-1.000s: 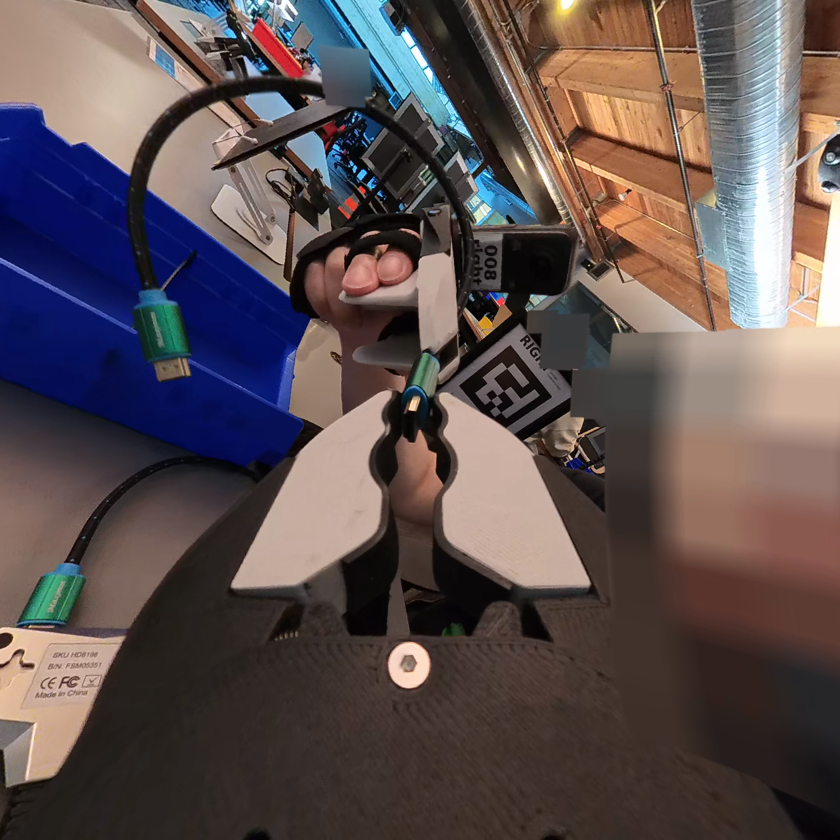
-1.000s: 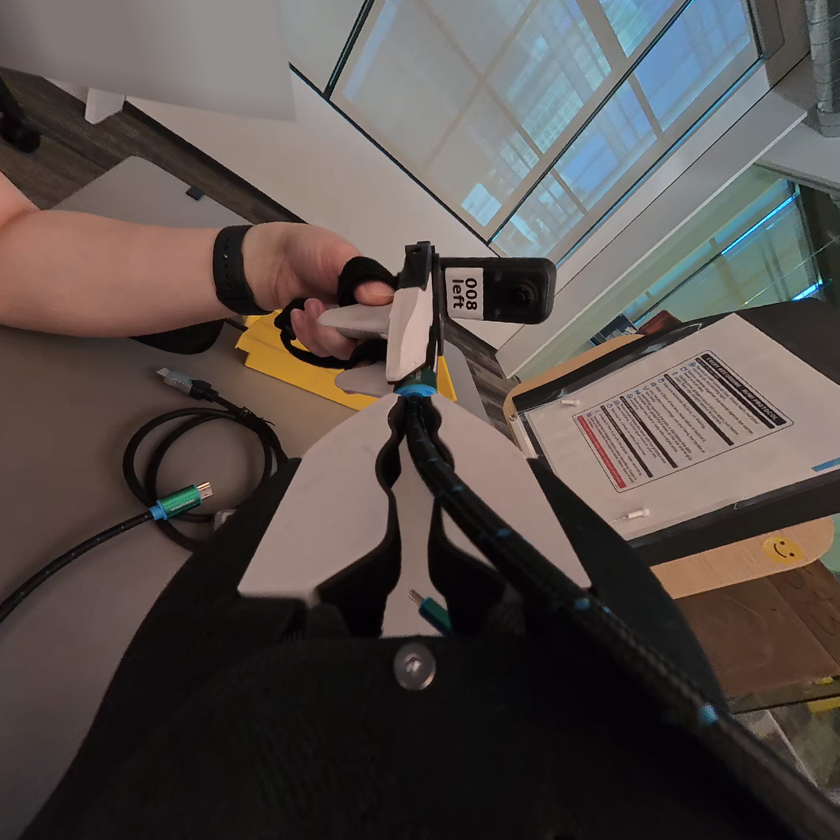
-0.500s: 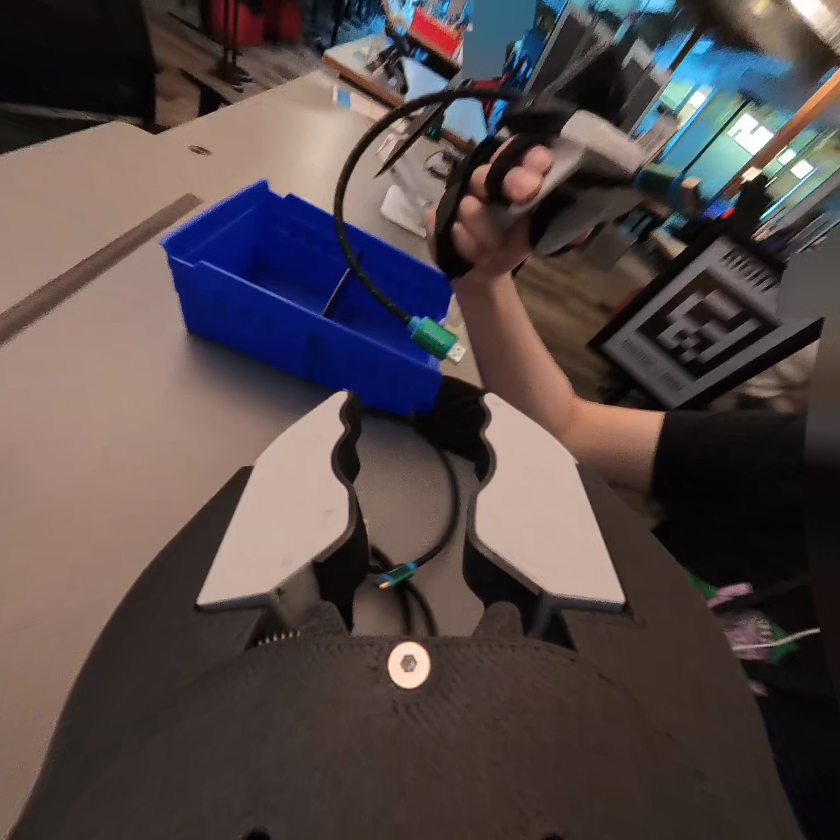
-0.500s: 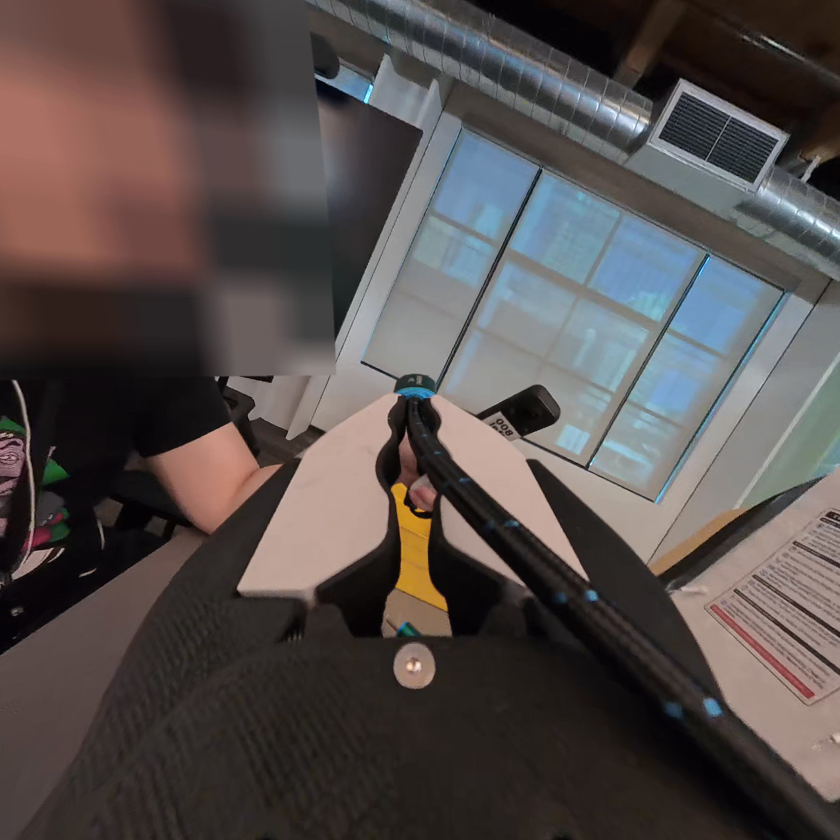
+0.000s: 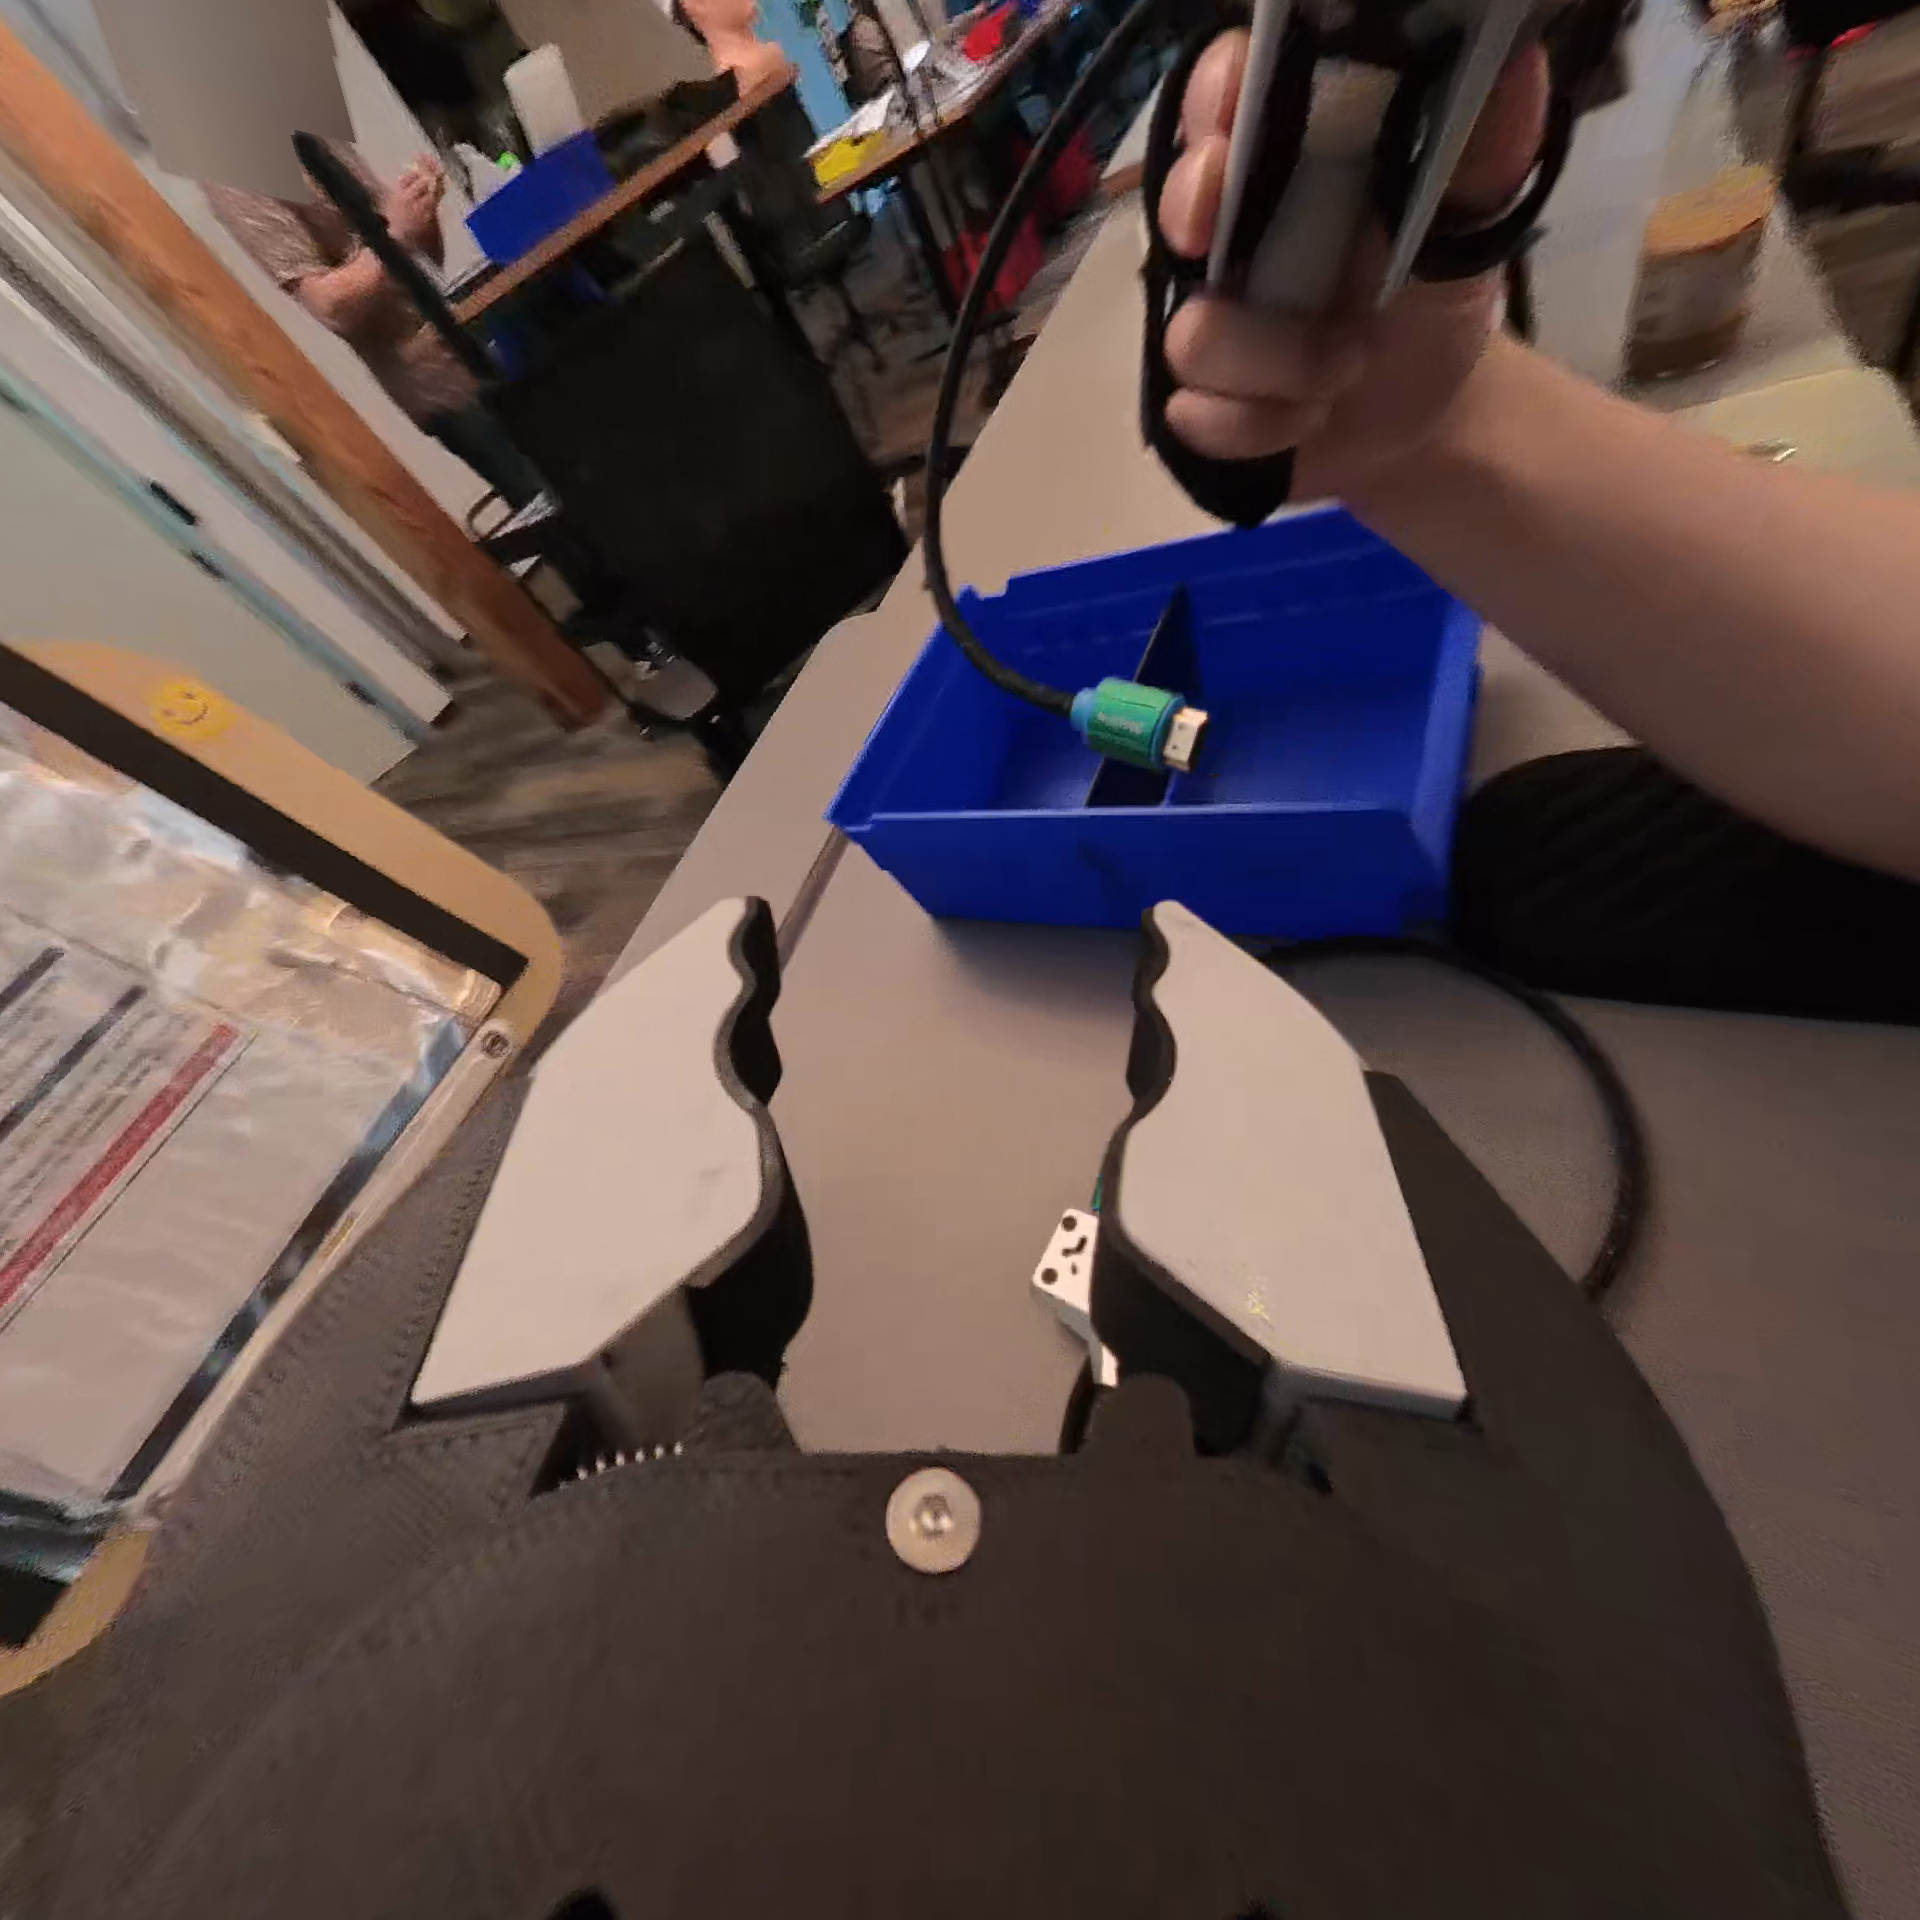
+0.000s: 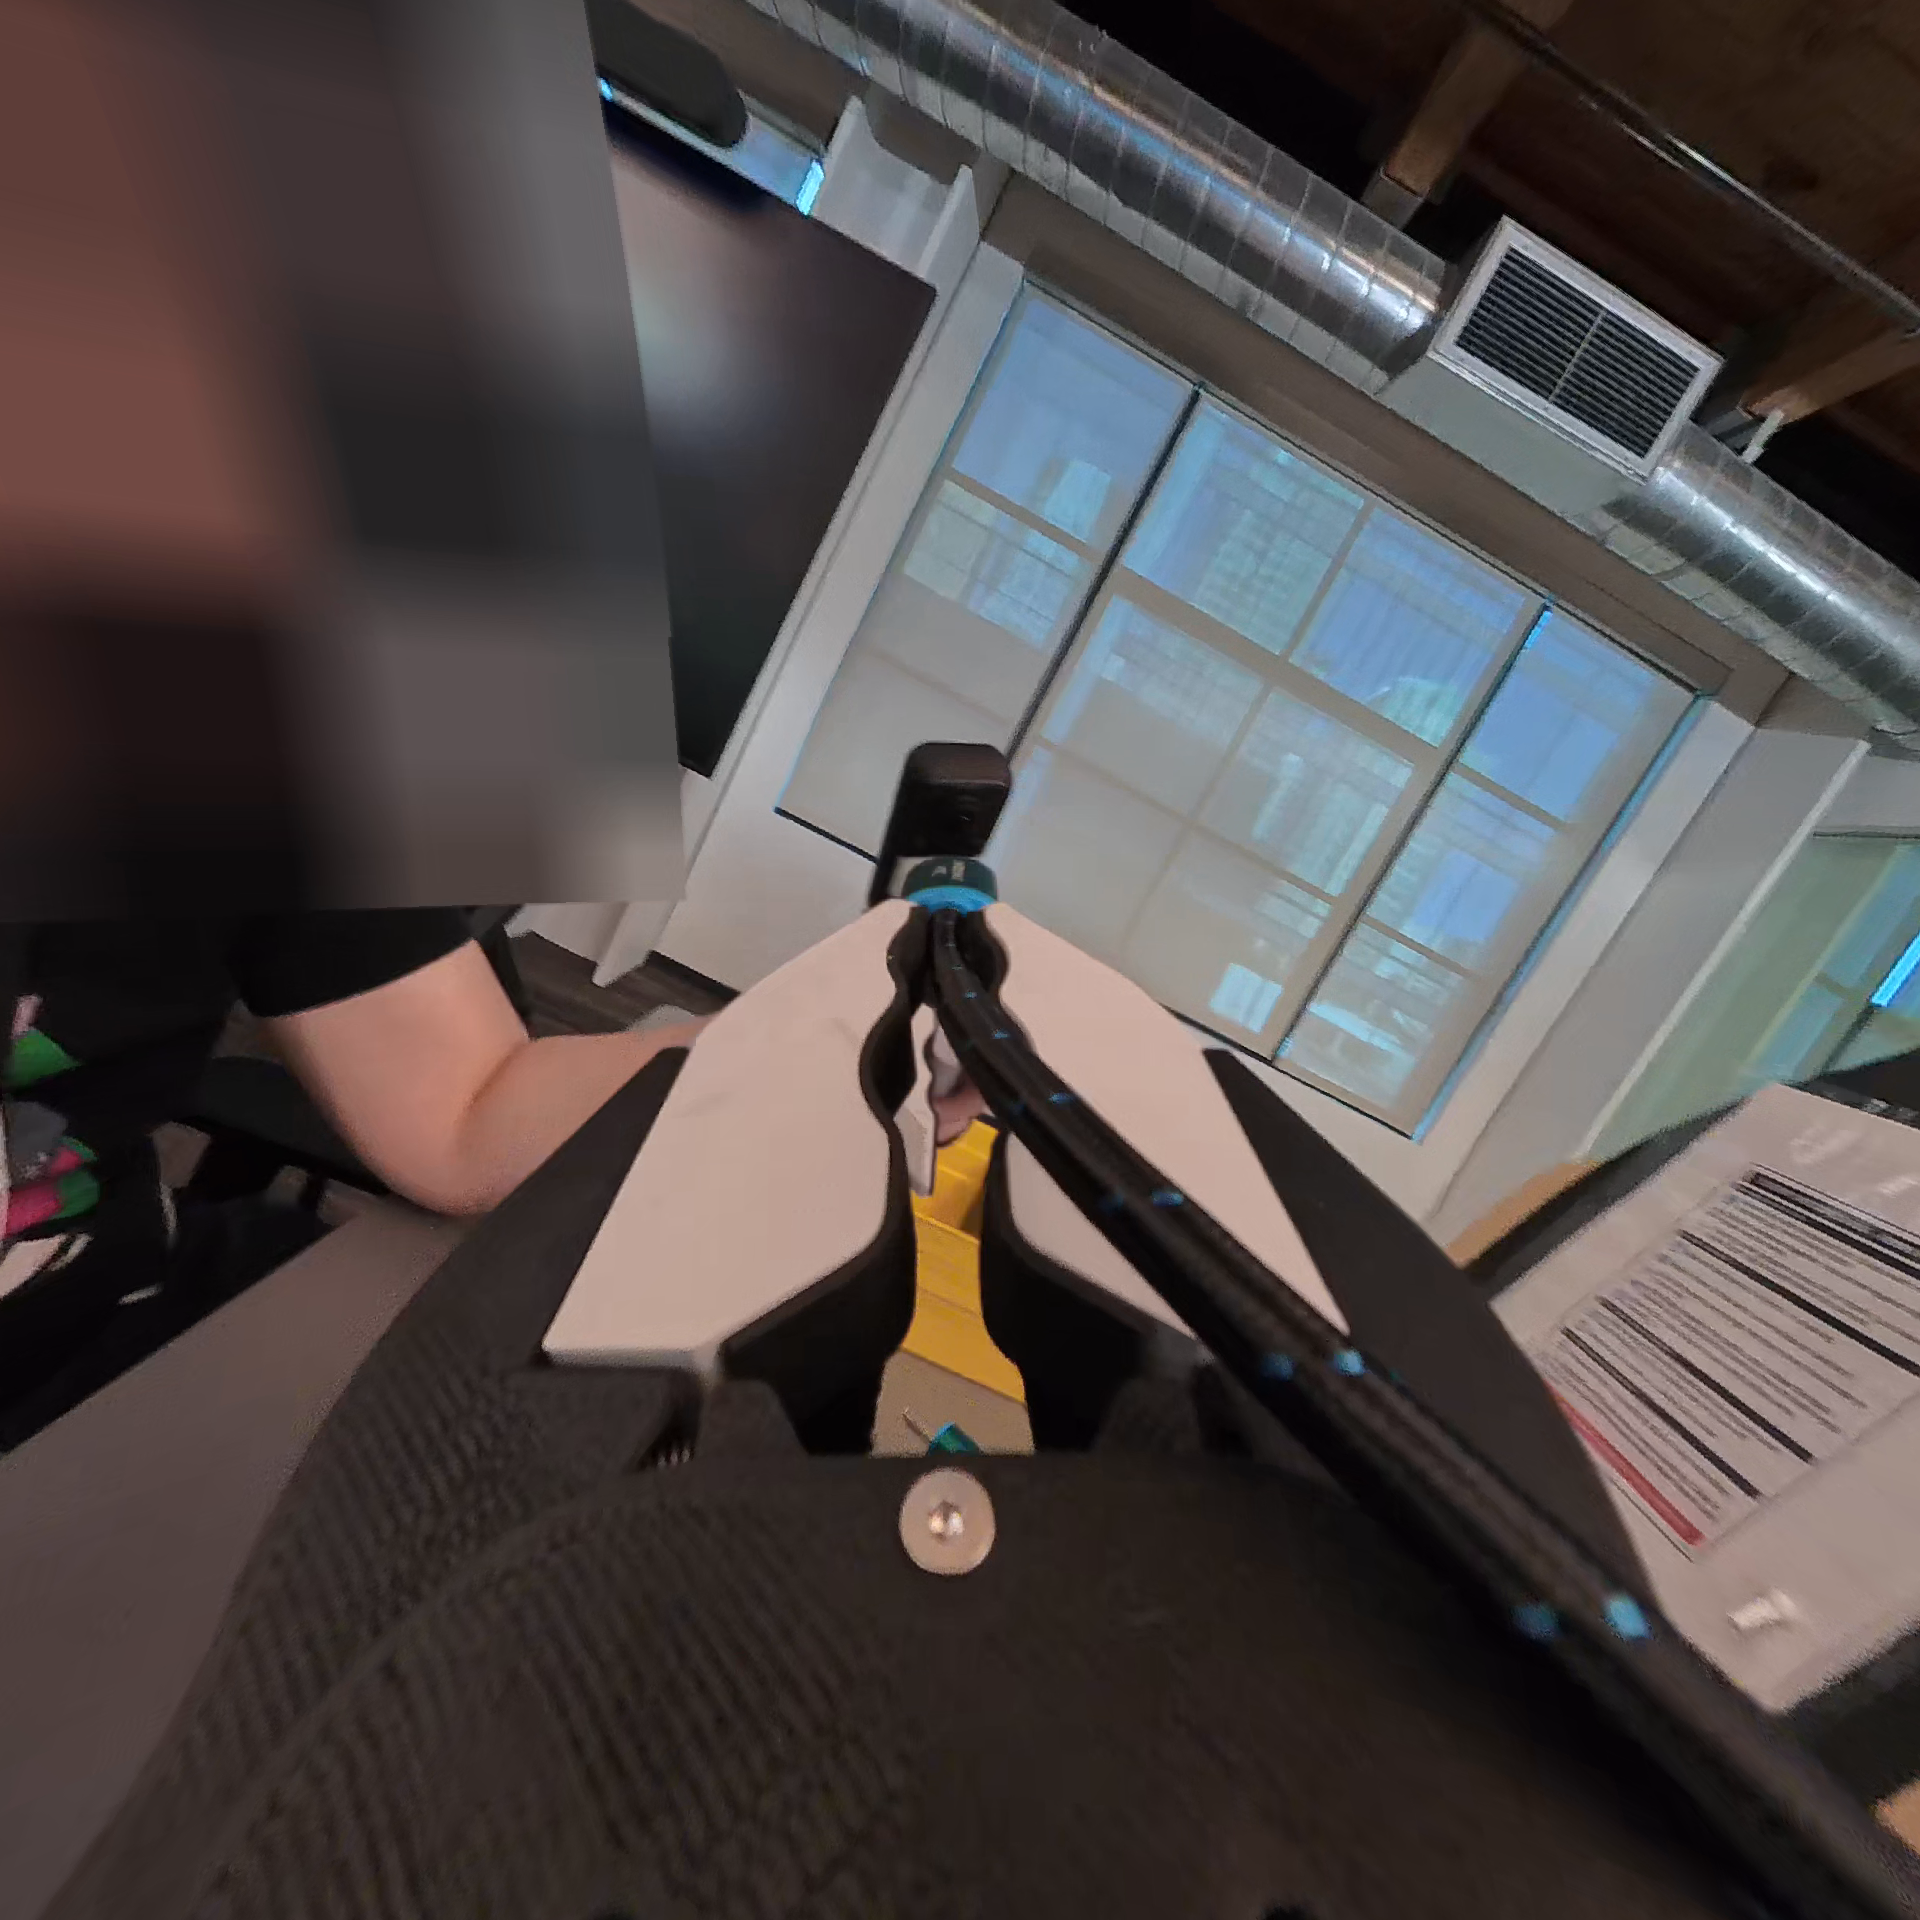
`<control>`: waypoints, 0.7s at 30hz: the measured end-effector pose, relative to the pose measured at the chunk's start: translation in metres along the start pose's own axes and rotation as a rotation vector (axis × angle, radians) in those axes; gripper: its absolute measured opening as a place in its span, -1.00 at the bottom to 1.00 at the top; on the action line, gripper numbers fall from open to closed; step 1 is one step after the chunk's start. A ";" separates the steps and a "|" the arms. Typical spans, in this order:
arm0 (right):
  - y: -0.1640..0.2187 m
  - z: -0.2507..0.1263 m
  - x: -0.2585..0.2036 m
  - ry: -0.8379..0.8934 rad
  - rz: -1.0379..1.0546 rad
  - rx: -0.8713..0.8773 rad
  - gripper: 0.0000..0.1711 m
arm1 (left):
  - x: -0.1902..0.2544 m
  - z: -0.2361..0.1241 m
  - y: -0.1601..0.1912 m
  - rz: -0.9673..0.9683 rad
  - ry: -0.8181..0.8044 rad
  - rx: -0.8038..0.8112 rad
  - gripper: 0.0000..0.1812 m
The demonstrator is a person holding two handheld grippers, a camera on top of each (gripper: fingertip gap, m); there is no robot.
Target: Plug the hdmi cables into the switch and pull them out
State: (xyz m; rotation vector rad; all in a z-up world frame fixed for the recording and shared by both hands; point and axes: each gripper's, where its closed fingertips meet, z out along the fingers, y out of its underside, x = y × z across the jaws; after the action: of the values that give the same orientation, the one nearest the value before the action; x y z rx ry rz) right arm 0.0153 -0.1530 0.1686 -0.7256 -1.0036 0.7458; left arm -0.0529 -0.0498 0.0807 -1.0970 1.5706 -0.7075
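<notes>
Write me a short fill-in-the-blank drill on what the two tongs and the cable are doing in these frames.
1. The left tongs stand ____ with nothing between them.
2. The right tongs are shut on a black ____.
3. The cable's free green plug hangs above the ____ bin.

Missing words: open; cable; blue

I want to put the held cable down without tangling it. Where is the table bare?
Bare grey table lies between the left gripper's open fingers, up to the blue bin. Right of that it is crowded: a black cable loops there, beside the switch. The framed sheet borders the left.
</notes>
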 end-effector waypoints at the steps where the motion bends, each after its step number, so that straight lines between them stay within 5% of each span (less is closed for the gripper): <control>1: -0.001 -0.002 0.001 0.018 -0.016 -0.019 -0.90 | 0.001 0.002 0.003 0.007 -0.020 -0.032 -0.26; 6: -0.019 -0.018 -0.002 0.051 -0.069 -0.013 -0.91 | 0.016 0.011 0.055 -0.083 0.010 -0.228 -0.28; 10: -0.020 -0.021 -0.007 0.041 -0.081 -0.056 -0.91 | 0.031 0.015 0.099 -0.280 0.106 -0.175 -0.43; 14: -0.020 -0.023 -0.011 0.024 -0.093 -0.063 -0.89 | 0.034 0.020 0.158 -0.324 0.120 -0.410 -0.24; 21: -0.020 -0.040 -0.003 0.064 -0.068 -0.038 -0.91 | 0.052 0.022 0.217 -0.301 0.316 -0.741 -0.25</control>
State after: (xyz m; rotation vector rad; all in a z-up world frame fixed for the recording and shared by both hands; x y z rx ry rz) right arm 0.0550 -0.1736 0.1691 -0.7404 -0.9819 0.6424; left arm -0.0973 -0.0068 -0.1347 -1.8622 2.0360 -0.5104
